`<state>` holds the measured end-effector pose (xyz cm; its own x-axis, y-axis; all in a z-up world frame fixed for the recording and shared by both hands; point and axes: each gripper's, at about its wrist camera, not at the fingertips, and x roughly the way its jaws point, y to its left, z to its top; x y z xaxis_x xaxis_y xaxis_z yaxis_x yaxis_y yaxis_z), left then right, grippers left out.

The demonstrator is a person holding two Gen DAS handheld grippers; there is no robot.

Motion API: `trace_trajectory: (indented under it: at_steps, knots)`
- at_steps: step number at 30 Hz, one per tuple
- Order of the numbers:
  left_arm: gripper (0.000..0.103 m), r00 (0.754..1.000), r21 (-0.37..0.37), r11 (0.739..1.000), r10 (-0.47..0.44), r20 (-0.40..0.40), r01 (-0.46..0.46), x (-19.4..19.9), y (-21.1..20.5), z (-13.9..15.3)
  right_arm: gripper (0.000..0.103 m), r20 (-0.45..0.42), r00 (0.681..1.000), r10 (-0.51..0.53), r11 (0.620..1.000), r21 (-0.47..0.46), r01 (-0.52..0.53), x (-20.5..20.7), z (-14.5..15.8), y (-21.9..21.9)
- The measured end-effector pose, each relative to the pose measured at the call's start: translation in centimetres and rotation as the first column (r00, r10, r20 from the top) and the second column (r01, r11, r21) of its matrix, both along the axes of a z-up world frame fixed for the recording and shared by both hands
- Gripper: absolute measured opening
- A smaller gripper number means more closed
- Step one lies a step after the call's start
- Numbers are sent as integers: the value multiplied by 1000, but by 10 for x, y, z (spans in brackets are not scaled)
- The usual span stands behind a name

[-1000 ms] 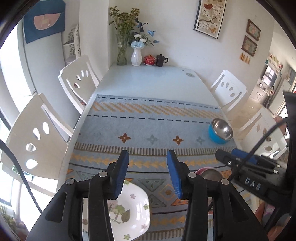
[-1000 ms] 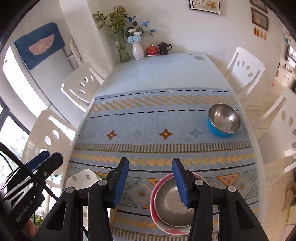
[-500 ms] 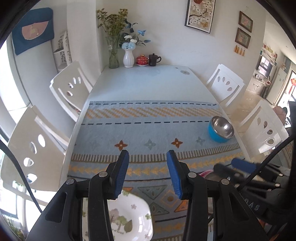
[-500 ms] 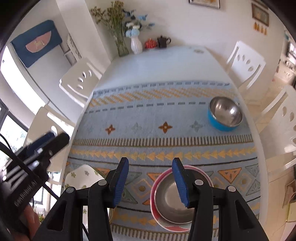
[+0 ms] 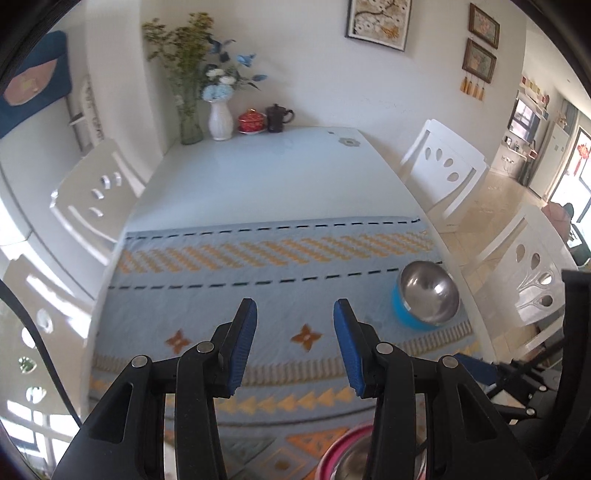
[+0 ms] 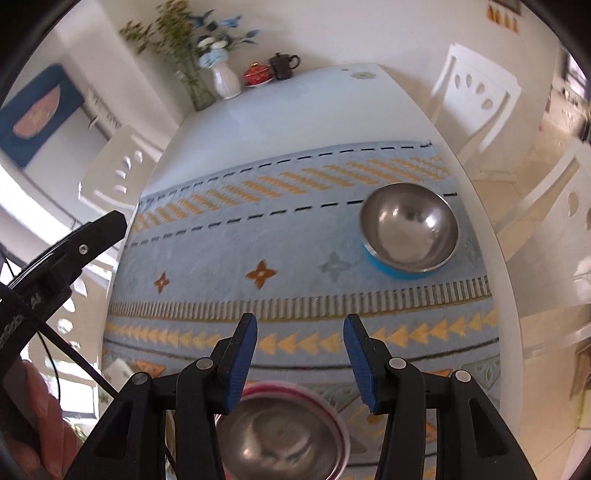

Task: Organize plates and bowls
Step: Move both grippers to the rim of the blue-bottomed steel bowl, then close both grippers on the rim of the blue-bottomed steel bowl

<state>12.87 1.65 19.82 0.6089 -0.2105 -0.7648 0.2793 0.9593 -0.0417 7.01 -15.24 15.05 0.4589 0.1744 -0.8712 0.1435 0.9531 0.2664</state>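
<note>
Tablecloth [image 6: 295, 240]; pink-rimmed bowl [image 6: 280, 439] half hidden

Both views are bright with daylight that enters from windows [image 5: 22, 373] at the left edge, which are blown out to white, and the pale table [image 5: 266, 177] and walls wash out under it. Glare spots sit on the inside of the blue steel bowl [image 6: 408, 227], and the glossy table rim at right reflects the floor. Fisheye bending curves the table edges and chairs [image 5: 443, 162], dark vignette fills the corners, and motion blur smears the flowers [image 6: 184, 33] and the red-rimmed bowl [image 6: 280, 439] in the right wrist view.
</note>
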Motion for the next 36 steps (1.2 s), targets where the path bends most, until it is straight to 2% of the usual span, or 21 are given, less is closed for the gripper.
trace_trajectory:
  at_steps: [3,5,10,12,16,20,22,24,27,32,34,36]
  knots:
    - [42,999,-12,1000,-29,-31,29,21,-23,-9,47,-7,1000,-30,999,37,30,9,-8,-28]
    - [51,993,-33,996,-82,-83,80,39,-43,-21,47,-33,998,-45,997,69,47,13,-17,-47]
    - [51,952,-56,975,-221,-213,214,71,-95,-61,48,-134,980,-147,978,130,164,19,-53,-108]
    - [51,936,-77,973,-232,-266,219,83,-110,-78,48,-174,964,-200,960,159,228,26,-68,-135]
    - [51,903,-141,966,-253,-346,217,96,-130,-105,48,-190,949,-254,934,207,291,40,-83,-166]
    - [50,881,-181,959,-275,-386,220,102,-144,-126,48,-193,948,-252,929,225,293,55,-93,-176]
    - [43,874,-175,959,-274,-402,221,106,-150,-134,48,-204,947,-250,932,216,292,61,-100,-179]
    - [30,859,-171,958,-282,-428,230,108,-156,-144,48,-211,947,-241,931,225,287,66,-106,-181]
    - [28,849,-180,955,-291,-440,234,108,-160,-152,48,-213,950,-229,942,198,271,69,-115,-181]
    - [23,837,-194,954,-295,-461,229,109,-162,-162,48,-161,971,-180,969,144,203,76,-121,-176]
    - [23,836,-192,952,-301,-460,237,109,-164,-163,37,-154,976,-154,974,143,176,79,-124,-172]
    - [23,834,-199,949,-310,-457,245,108,-164,-163,32,-156,978,-137,974,161,162,80,-129,-170]
